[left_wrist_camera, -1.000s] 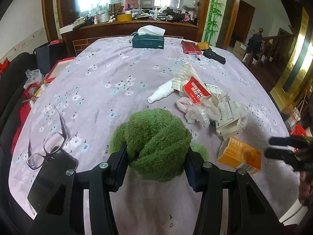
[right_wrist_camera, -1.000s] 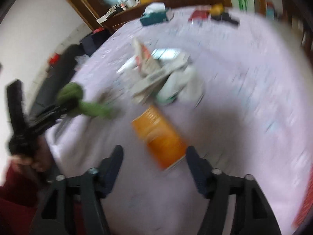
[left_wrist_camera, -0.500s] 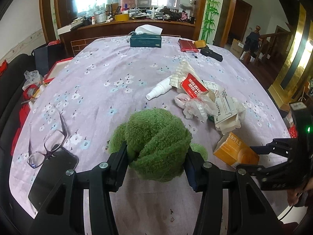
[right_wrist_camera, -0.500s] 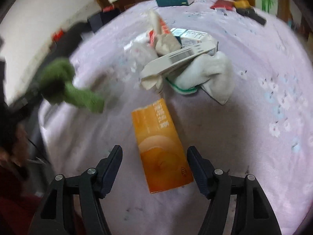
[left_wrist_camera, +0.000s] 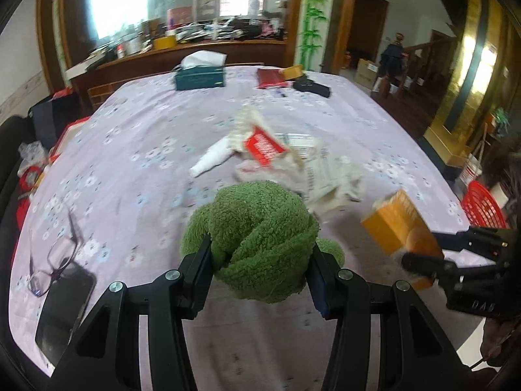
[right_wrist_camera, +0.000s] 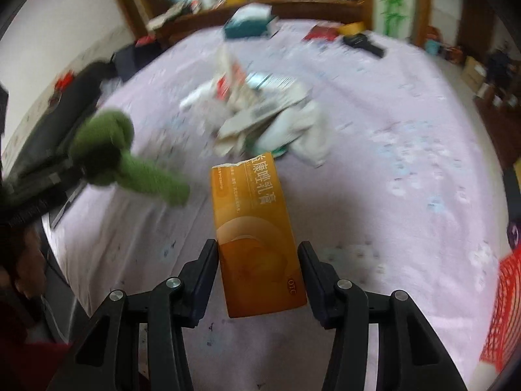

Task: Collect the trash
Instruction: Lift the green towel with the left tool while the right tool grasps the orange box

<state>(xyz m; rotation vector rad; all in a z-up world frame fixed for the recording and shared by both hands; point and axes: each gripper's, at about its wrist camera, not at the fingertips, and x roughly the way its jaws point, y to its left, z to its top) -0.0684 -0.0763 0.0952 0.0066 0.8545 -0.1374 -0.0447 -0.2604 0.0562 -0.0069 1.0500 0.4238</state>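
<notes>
My left gripper [left_wrist_camera: 259,257] is shut on a bunched green fuzzy cloth [left_wrist_camera: 260,239], held just above the lilac flowered tablecloth [left_wrist_camera: 130,150]; the cloth also shows in the right wrist view [right_wrist_camera: 107,150]. My right gripper [right_wrist_camera: 257,260] is shut on an orange carton [right_wrist_camera: 255,234] and holds it off the table; the carton shows at the right of the left wrist view [left_wrist_camera: 399,228]. A pile of trash [left_wrist_camera: 293,166] lies mid-table: white spray bottle [left_wrist_camera: 211,161], red-and-white packet, paper boxes, crumpled tissue.
Glasses [left_wrist_camera: 53,254] and a black phone [left_wrist_camera: 63,312] lie near the left front edge. A teal tissue box [left_wrist_camera: 200,76], a red pouch [left_wrist_camera: 272,78] and a black item [left_wrist_camera: 311,88] sit at the far end. A red basket [left_wrist_camera: 483,205] stands beyond the right edge.
My right gripper closed around the orange carton and lifted it off the table. My left gripper kept hold of the green cloth and shifted slightly.
</notes>
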